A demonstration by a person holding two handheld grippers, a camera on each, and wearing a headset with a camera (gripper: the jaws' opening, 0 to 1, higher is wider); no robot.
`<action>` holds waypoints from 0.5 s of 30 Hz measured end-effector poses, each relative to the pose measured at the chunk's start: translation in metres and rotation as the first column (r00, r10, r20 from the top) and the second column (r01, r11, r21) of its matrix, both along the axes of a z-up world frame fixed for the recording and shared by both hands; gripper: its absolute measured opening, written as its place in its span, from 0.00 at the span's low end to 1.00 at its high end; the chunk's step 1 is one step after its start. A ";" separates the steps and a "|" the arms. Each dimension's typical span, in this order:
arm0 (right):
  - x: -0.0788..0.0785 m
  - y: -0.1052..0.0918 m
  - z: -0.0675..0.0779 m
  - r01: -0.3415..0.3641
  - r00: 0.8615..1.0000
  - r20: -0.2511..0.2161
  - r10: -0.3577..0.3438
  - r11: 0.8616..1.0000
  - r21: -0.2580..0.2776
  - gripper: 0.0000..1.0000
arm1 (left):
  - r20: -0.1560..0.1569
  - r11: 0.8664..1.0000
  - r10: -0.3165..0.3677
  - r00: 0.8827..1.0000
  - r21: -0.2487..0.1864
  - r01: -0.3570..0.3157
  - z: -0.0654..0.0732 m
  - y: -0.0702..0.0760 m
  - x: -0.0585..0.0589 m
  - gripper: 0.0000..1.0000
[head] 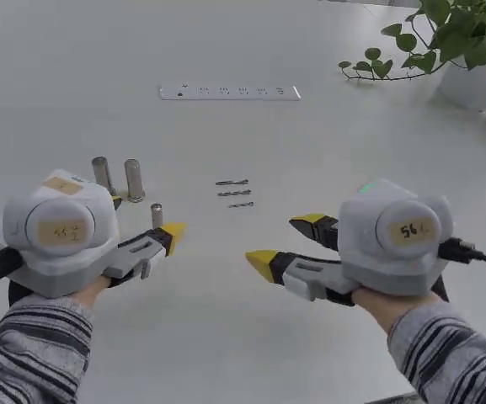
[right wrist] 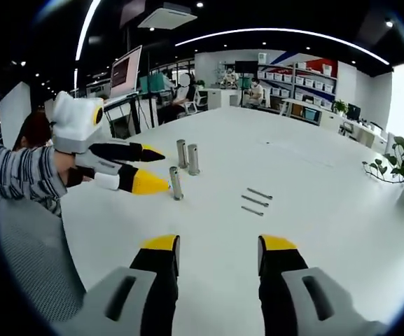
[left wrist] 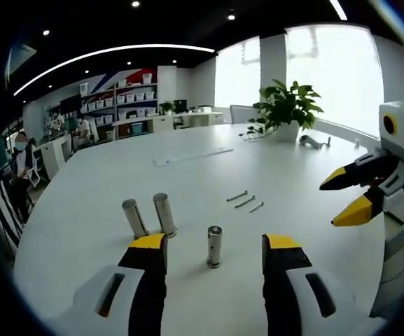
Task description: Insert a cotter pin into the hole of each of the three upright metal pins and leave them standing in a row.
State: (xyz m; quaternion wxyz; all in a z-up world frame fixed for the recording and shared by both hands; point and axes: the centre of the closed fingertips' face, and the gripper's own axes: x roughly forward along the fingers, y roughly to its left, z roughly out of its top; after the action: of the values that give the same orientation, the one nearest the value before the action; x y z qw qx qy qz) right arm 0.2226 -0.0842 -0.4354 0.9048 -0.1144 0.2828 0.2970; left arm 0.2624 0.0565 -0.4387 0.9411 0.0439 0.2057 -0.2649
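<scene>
Three upright metal pins stand on the white table: two close together [head: 102, 174] [head: 133, 179] and a shorter one [head: 157, 215] nearer me. In the left gripper view the short pin [left wrist: 214, 246] stands just ahead, between the open jaws of my left gripper [left wrist: 214, 249]. Three cotter pins [head: 234, 193] lie in a small stack of parallel lines mid-table, also seen as cotter pins [right wrist: 255, 201] ahead of my right gripper [right wrist: 218, 248]. That right gripper [head: 286, 241] is open and holds nothing. My left gripper [head: 146, 227] sits beside the short pin.
A white power strip [head: 229, 92] lies at the far side of the table. A potted plant [head: 466, 42] stands at the back right corner. Desks, shelves and seated people fill the office beyond the table.
</scene>
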 end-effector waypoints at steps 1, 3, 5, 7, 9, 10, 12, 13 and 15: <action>0.004 -0.001 0.000 -0.024 1.000 0.002 0.024 0.999 -0.022 0.39 | -0.004 1.000 0.003 1.000 -0.007 -0.003 0.002 0.001 -0.003 0.56; 0.012 -0.003 0.001 -0.055 0.998 -0.009 0.054 0.997 -0.051 0.38 | -0.007 1.000 0.005 1.000 -0.029 -0.005 0.005 0.004 -0.006 0.60; 0.016 -0.003 0.000 -0.089 0.996 -0.028 0.087 0.994 -0.065 0.37 | -0.003 0.999 0.006 1.000 -0.033 -0.006 0.008 0.005 -0.008 0.64; 0.022 -0.002 -0.002 -0.126 0.991 -0.055 0.122 0.988 -0.085 0.35 | -0.002 1.000 0.006 1.000 -0.022 -0.006 0.009 0.008 -0.010 0.68; 0.027 -0.002 -0.004 -0.149 0.987 -0.073 0.142 0.983 -0.103 0.33 | 0.003 1.000 0.006 1.000 0.000 -0.006 0.008 0.012 -0.011 0.70; 0.031 -0.001 -0.008 -0.179 0.981 -0.095 0.169 0.977 -0.115 0.33 | 0.010 1.000 0.005 1.000 0.004 -0.005 0.009 0.014 -0.012 0.71; 0.038 0.001 -0.010 -0.191 0.977 -0.115 0.178 0.974 -0.119 0.31 | 0.011 1.000 0.011 1.000 0.001 -0.011 0.010 0.018 -0.013 0.75; 0.040 0.001 -0.010 -0.201 0.974 -0.126 0.186 0.972 -0.121 0.30 | 0.012 1.000 0.013 1.000 -0.003 -0.012 0.010 0.019 -0.013 0.76; 0.046 0.002 -0.012 -0.222 0.969 -0.144 0.202 0.966 -0.135 0.28 | 0.009 1.000 0.018 1.000 -0.008 -0.018 0.011 0.022 -0.014 0.78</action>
State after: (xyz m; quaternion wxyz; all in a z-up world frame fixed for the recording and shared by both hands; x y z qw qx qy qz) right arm 0.2690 -0.0821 -0.4473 0.8365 -0.1922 0.3482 0.3769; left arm 0.2484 0.0783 -0.4278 0.9445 0.0394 0.2006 -0.2572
